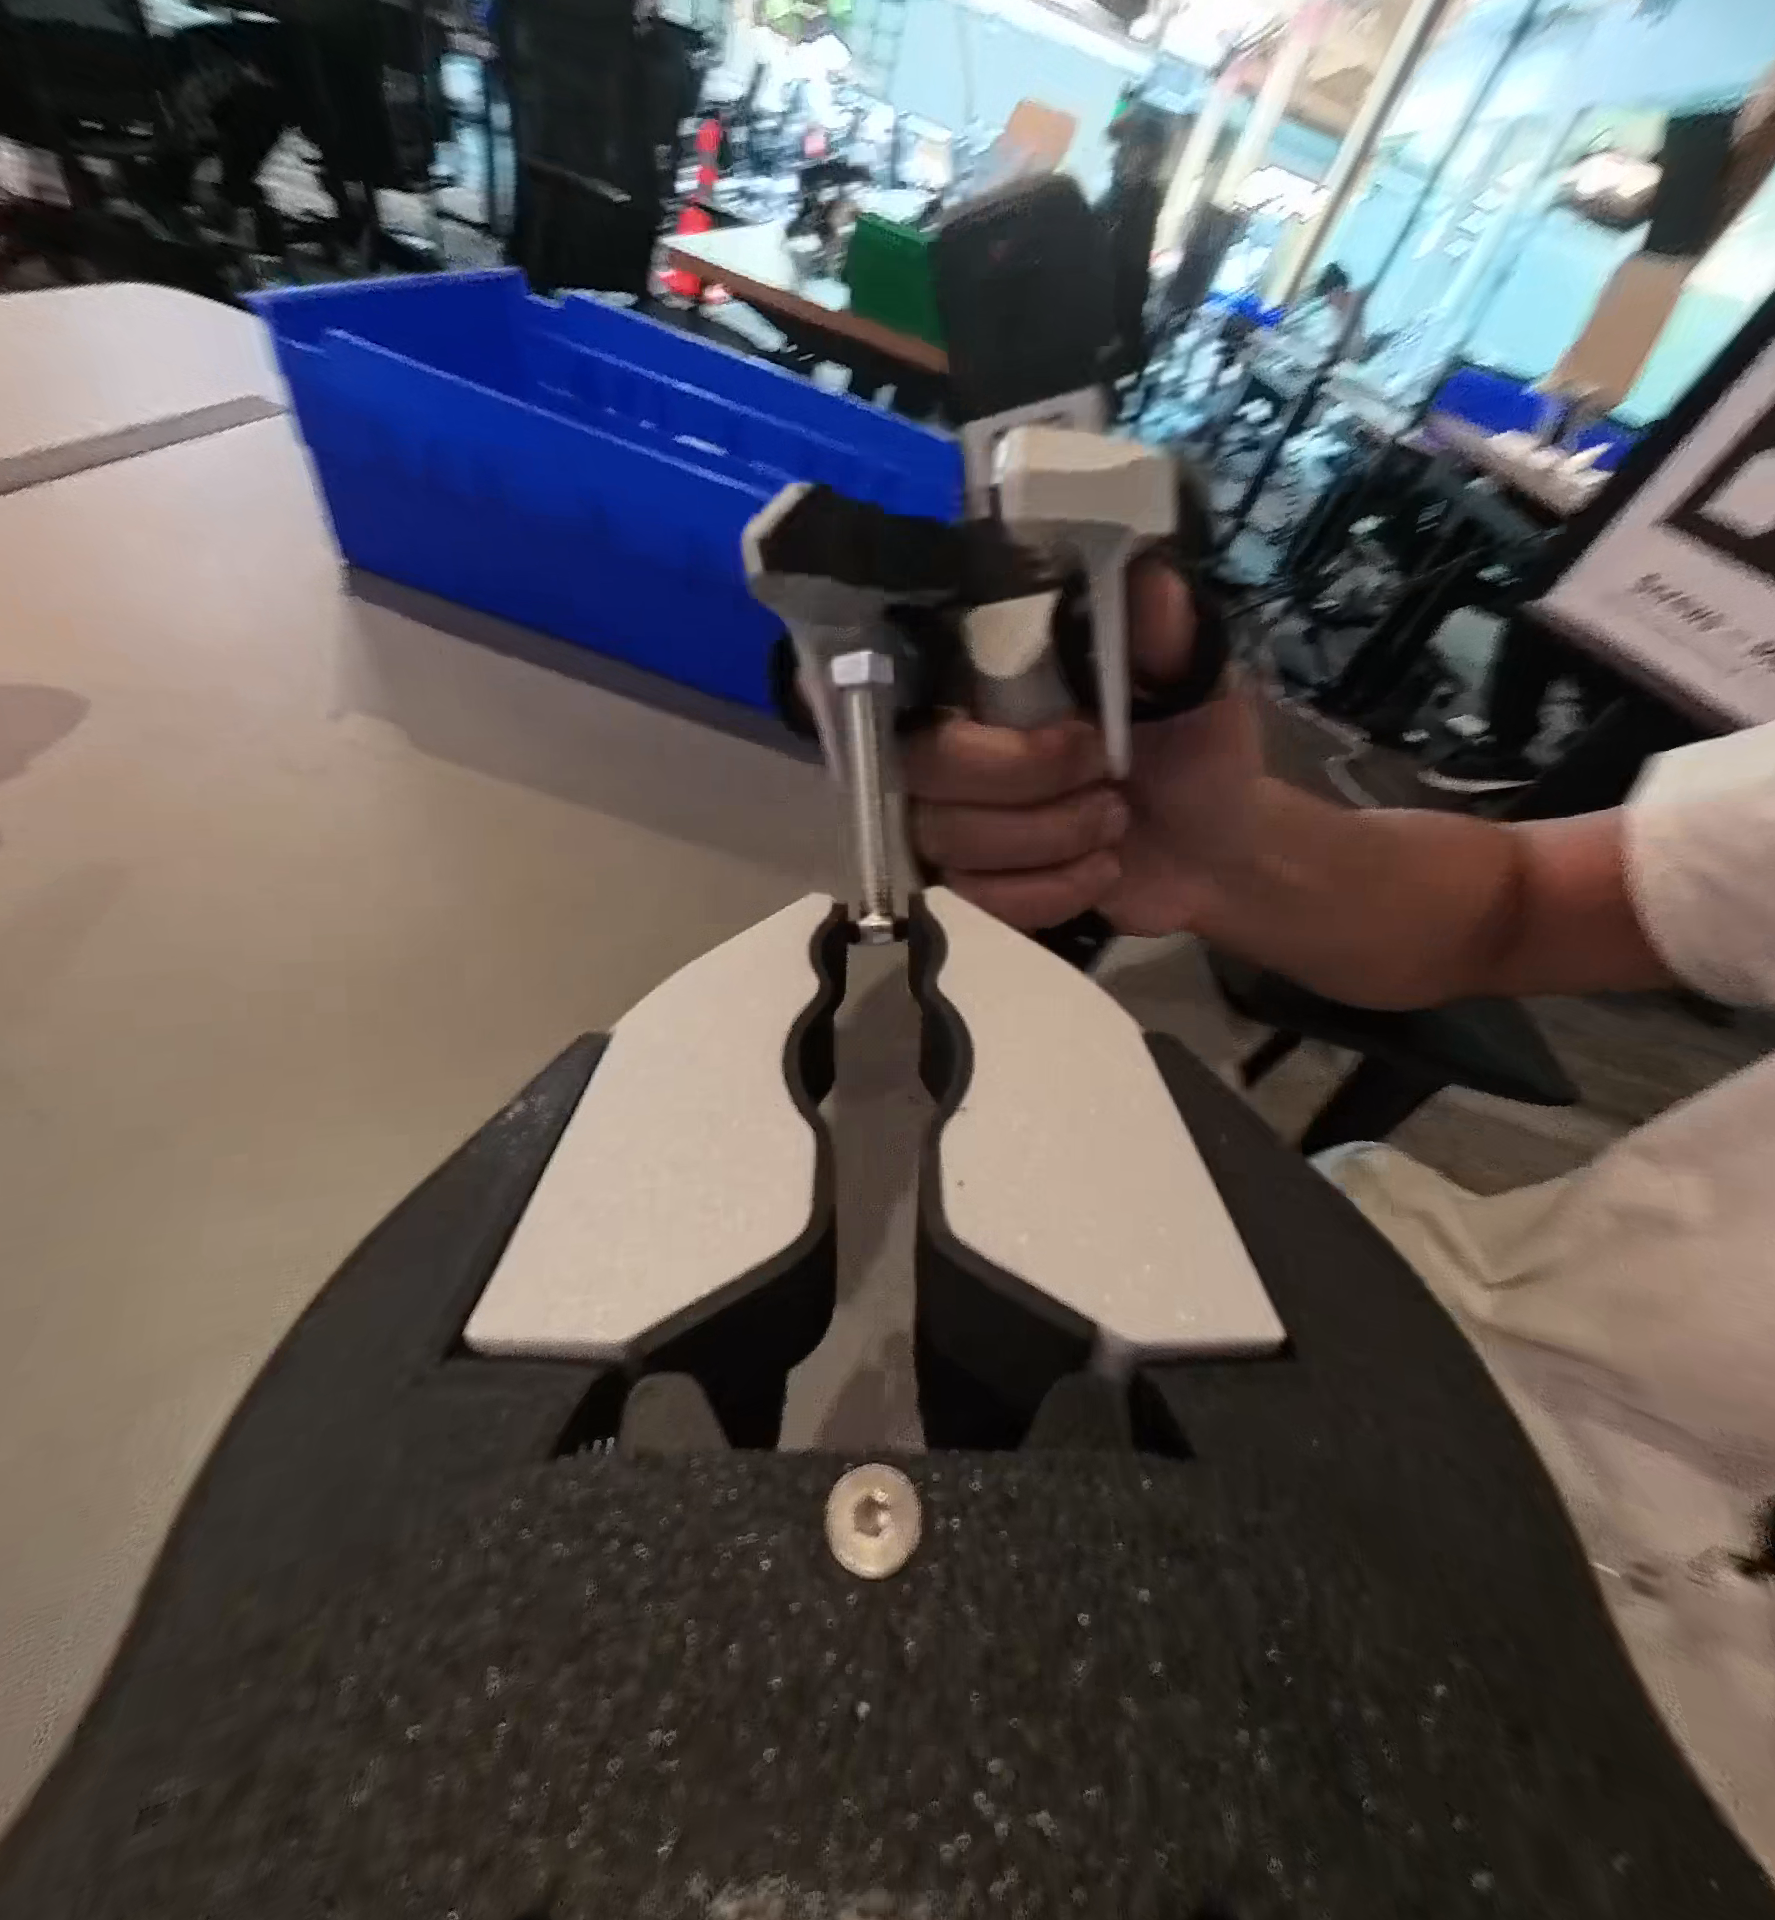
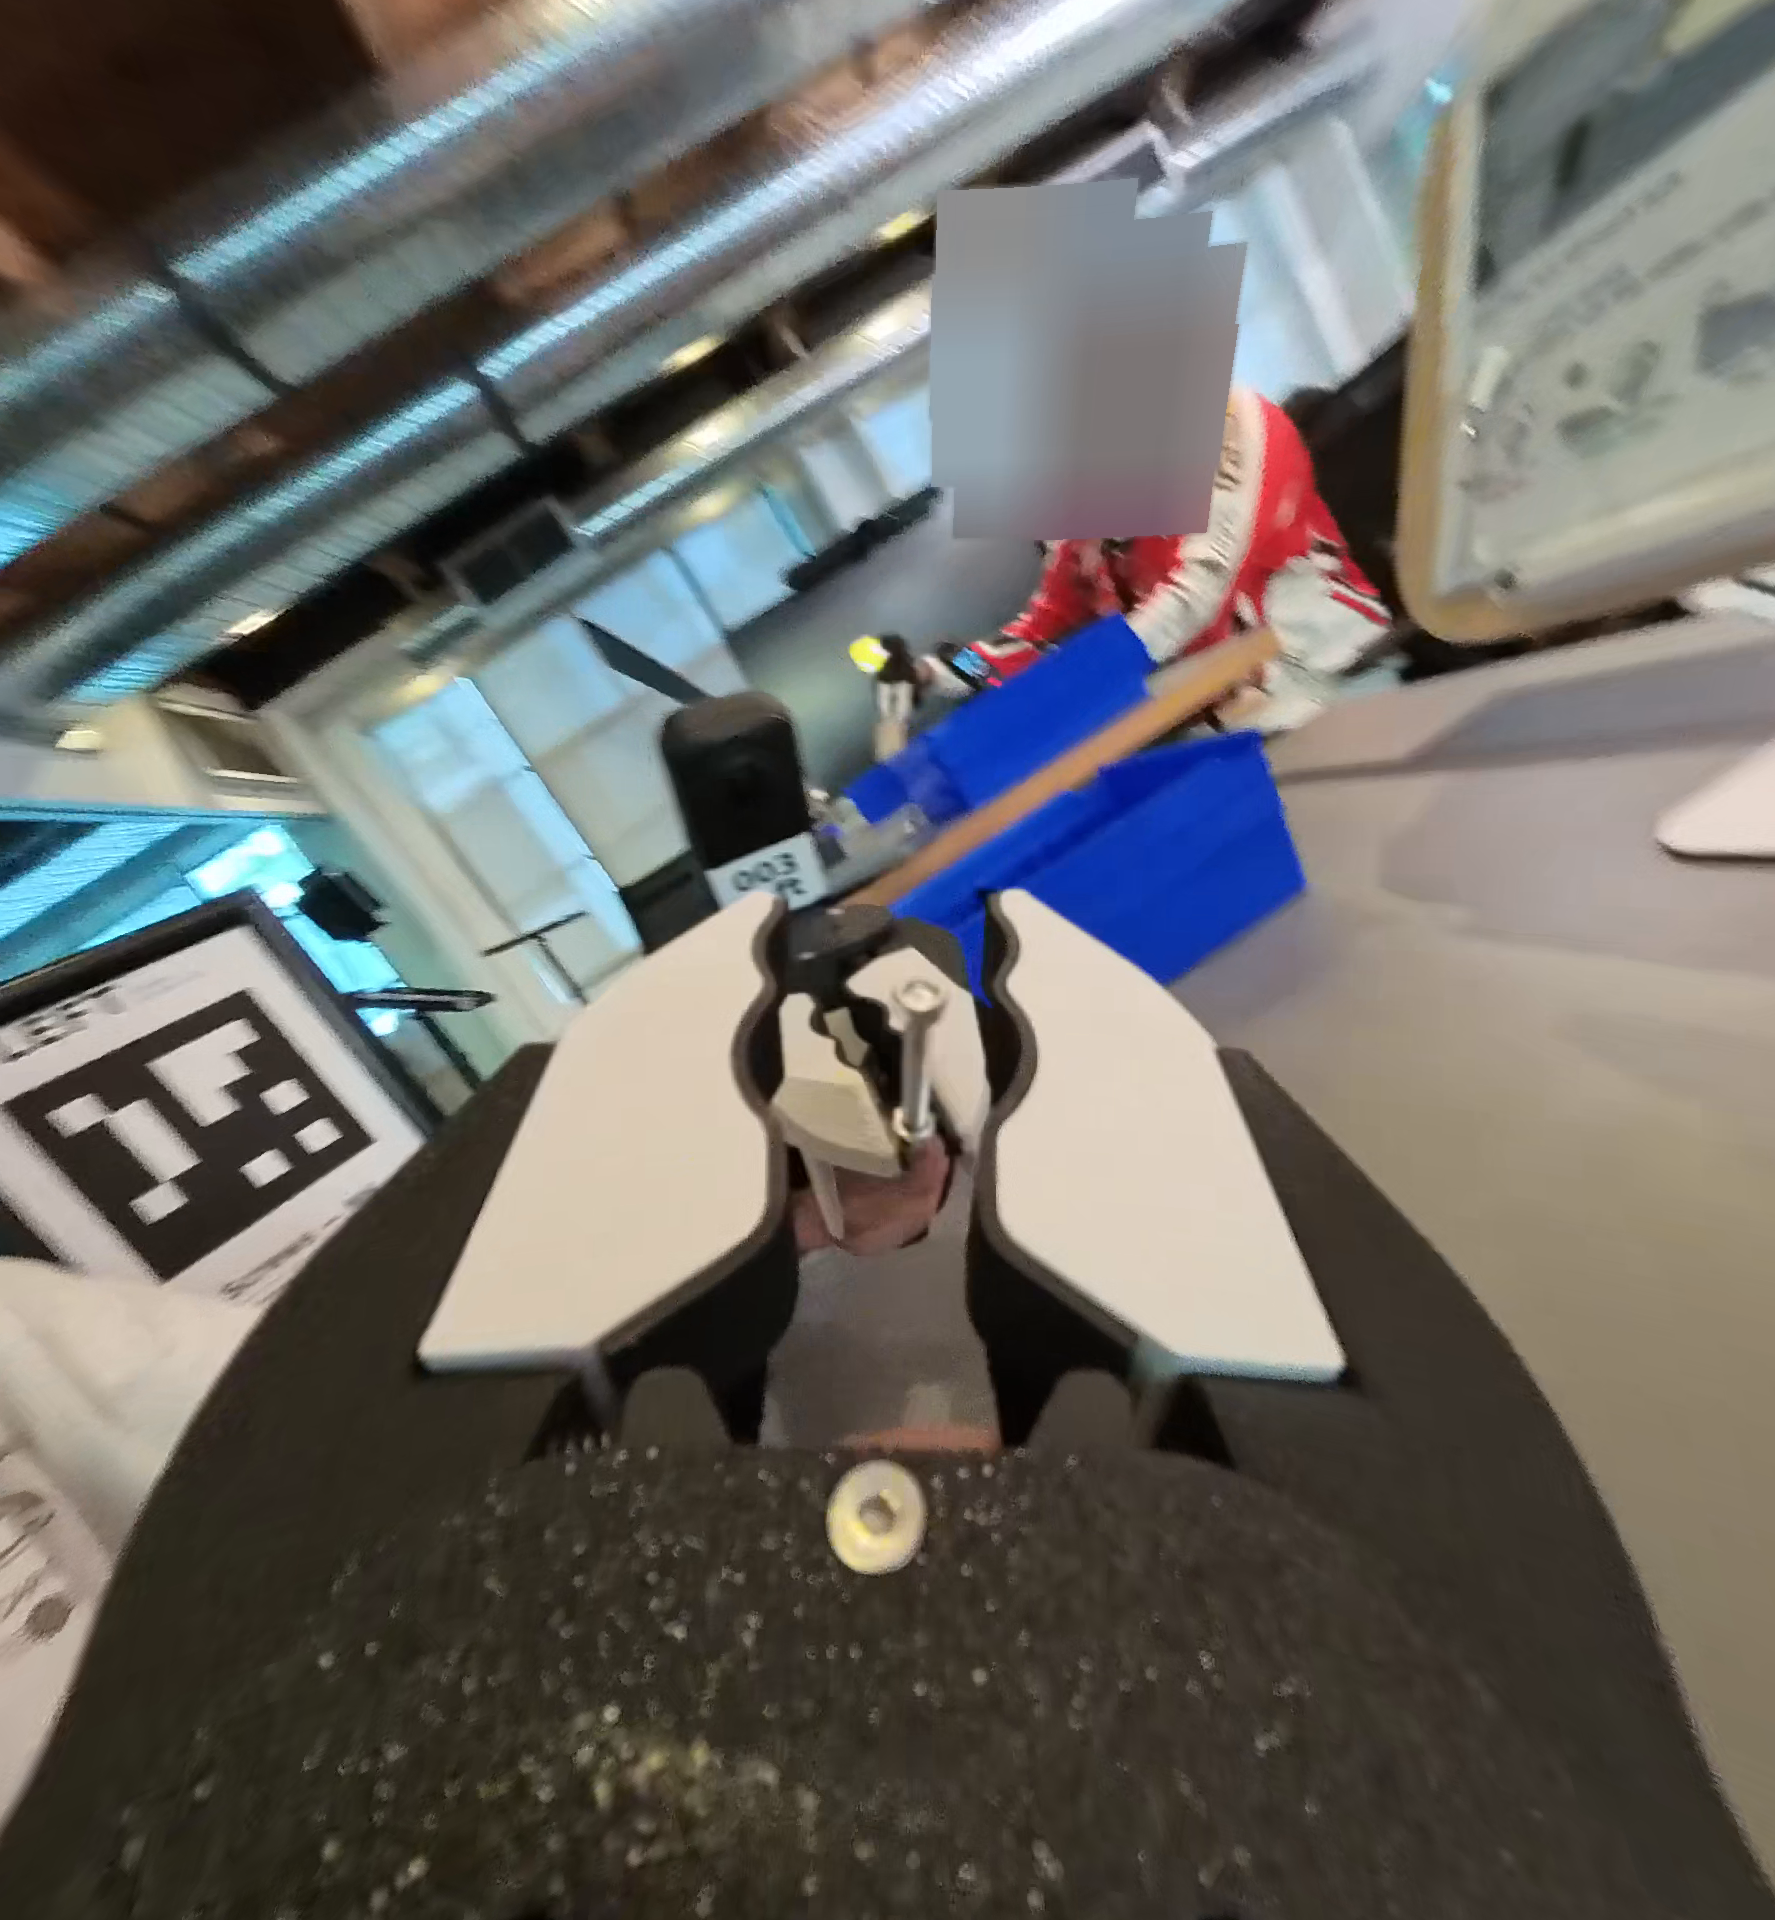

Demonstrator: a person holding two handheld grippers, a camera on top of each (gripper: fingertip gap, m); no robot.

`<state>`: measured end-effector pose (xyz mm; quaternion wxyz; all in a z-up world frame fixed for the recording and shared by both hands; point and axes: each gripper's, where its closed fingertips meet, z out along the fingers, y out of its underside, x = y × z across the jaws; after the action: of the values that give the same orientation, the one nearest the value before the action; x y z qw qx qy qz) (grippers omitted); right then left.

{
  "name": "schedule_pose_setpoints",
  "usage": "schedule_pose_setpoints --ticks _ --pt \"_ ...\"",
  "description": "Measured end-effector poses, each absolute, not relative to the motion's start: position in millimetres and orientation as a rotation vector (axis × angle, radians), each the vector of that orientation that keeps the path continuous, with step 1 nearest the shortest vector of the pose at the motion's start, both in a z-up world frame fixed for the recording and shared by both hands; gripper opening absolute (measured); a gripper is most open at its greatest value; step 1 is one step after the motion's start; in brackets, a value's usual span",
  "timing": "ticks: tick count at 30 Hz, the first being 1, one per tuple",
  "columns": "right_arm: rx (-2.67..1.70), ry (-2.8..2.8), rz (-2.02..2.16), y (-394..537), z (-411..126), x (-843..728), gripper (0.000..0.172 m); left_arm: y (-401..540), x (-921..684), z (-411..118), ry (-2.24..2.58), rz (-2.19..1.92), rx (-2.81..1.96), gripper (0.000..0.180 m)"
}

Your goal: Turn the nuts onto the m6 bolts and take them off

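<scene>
1. The bolt [image 1: 867,774] stands near the centre of the left wrist view, upright, hex head on top. A nut [image 1: 875,927] sits at its lower threaded end. In the right wrist view the same bolt [image 2: 916,1060] shows just right of centre.
2. The left gripper [image 1: 875,925] pinches the nut between its fingertips [image 1: 940,940], jaws drawn close. Judged from this, holding the nut fixes one part so the other can be turned against it.
3. The right gripper [image 1: 961,582], above and behind the bolt in the left view, has its jaws spread. They close on nothing; the bolt head lies beside one finger. It is probably between turns, re-gripping.
4. A hand [image 1: 1049,821] wraps that gripper's handle, right of centre.
5. A blue bin [image 1: 571,488] rests on the grey table [image 1: 239,883], upper left, likely kept close for parts.
</scene>
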<state>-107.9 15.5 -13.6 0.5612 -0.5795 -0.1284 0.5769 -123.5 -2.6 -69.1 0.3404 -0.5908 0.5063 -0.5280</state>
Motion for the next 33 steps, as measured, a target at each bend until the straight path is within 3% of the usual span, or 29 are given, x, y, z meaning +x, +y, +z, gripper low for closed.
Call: schedule_pose_setpoints --ticks 6,12,13,24,29,31,33 --pt "-1.124 -0.419 1.724 -13 -2 -111 0.031 -27 -135 -41 1.315 -1.775 -1.417 0.01" --pt "-1.169 -0.497 1.664 -18 -8 -131 0.018 -38 -134 -43 1.371 -1.808 -1.41 0.01" --pt "-1.175 -0.499 1.662 -19 -10 -131 0.01 -38 -133 -46 1.38 -1.791 -1.42 0.01" --pt "-1.748 -0.133 1.093 35 -59 -111 0.01 17 -119 -87 1.303 -1.026 -1.582 0.01" --pt "-1.77 -0.11 1.138 29 -55 -111 0.01 13 -112 -92 1.333 -0.982 -1.586 0.011" --pt "-1.645 -0.163 1.252 25 -40 -113 0.019 5 -114 -85 1.332 -1.126 -1.58 0.01" --pt "-1.497 -0.258 1.367 18 -26 -113 0.044 -3 -118 -76 1.322 -1.297 -1.563 0.01"
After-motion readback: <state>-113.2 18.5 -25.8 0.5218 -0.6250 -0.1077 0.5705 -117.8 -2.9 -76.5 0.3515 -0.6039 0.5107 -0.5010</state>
